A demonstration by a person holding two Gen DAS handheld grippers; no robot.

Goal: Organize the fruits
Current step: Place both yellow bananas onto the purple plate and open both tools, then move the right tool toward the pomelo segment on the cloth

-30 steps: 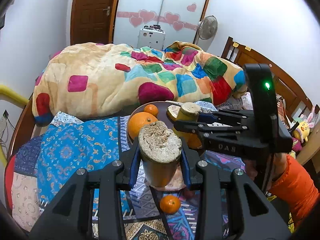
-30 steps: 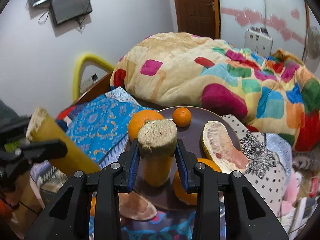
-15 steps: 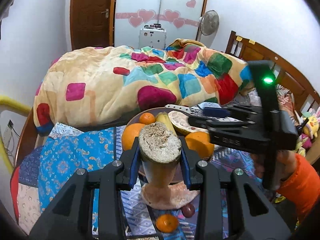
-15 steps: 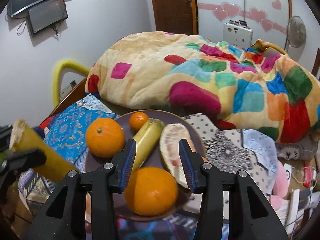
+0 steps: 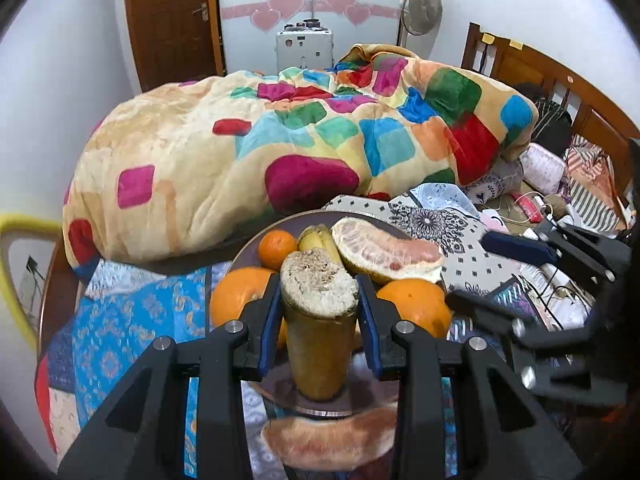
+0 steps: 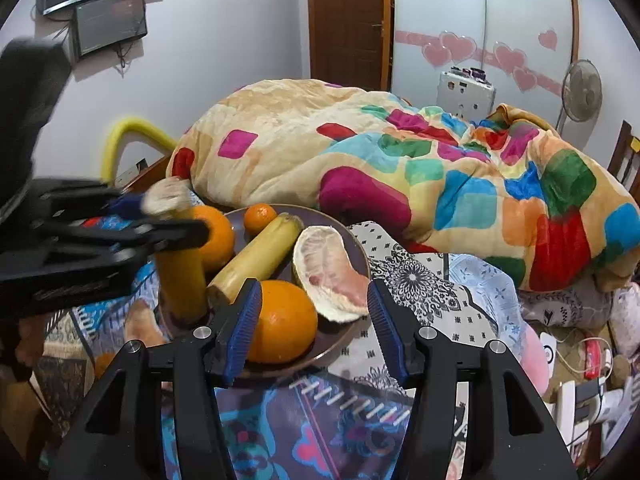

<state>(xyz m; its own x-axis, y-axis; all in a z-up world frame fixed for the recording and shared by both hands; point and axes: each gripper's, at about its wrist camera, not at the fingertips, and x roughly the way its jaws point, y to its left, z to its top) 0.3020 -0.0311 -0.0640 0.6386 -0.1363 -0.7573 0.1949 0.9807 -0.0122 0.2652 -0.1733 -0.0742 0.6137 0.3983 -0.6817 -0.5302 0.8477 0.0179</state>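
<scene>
My left gripper (image 5: 319,312) is shut on a yellow sugarcane piece (image 5: 319,344), held upright with its lower end on the near edge of the dark plate (image 5: 280,396). The plate holds two big oranges (image 6: 283,322), a small tangerine (image 6: 260,218), another sugarcane piece (image 6: 256,258) and a pomelo wedge (image 6: 330,268). My right gripper (image 6: 314,328) is open and empty, just in front of the plate, jaws either side of the near orange. A second pomelo wedge (image 5: 332,440) lies on the bedsheet before the plate.
A bunched multicoloured quilt (image 5: 280,148) fills the bed behind the plate. A small tangerine (image 6: 105,362) lies on the patterned sheet left of the plate. Clutter and cables (image 5: 540,208) sit to the right, near the wooden headboard (image 5: 540,68).
My right gripper let go of its sugarcane piece on the plate and drew back, opening wider. My left gripper carried its sugarcane piece forward and down onto the plate's near edge.
</scene>
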